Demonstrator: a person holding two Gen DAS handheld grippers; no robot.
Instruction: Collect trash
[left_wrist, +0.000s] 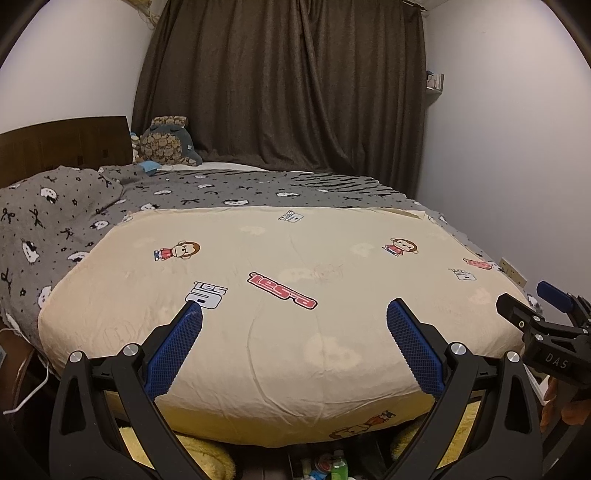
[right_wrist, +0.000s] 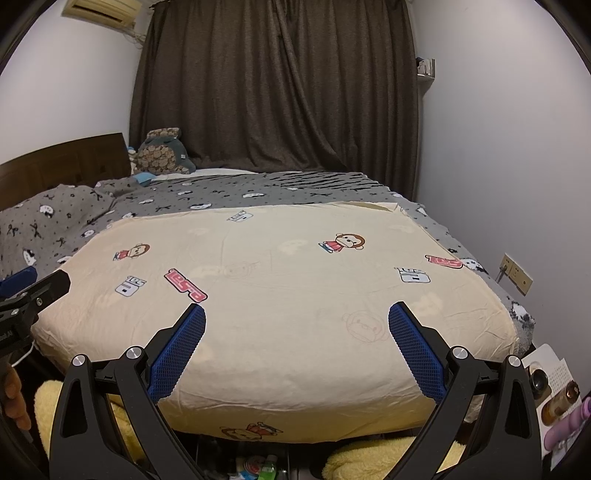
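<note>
My left gripper (left_wrist: 294, 314) is open and empty above the near end of a bed with a cream cartoon-print cover (left_wrist: 295, 258). My right gripper (right_wrist: 296, 315) is open and empty over the same cover (right_wrist: 295, 258). Each gripper shows in the other's view, the right one (left_wrist: 546, 321) at the right edge, the left one (right_wrist: 33, 291) at the left edge. Below the bed's foot lie a green bottle (left_wrist: 338, 467) and colourful wrappers (right_wrist: 255, 467), partly hidden between the gripper arms. I see no trash on the bed top.
A grey patterned blanket (left_wrist: 74, 214) covers the bed's far part, with a plush toy (left_wrist: 166, 144) by the wooden headboard (left_wrist: 66, 144). Dark curtains (left_wrist: 280, 85) hang behind. Yellow fluffy fabric (right_wrist: 369, 461) lies low. Bottles on a white tray (right_wrist: 550, 391) stand at right.
</note>
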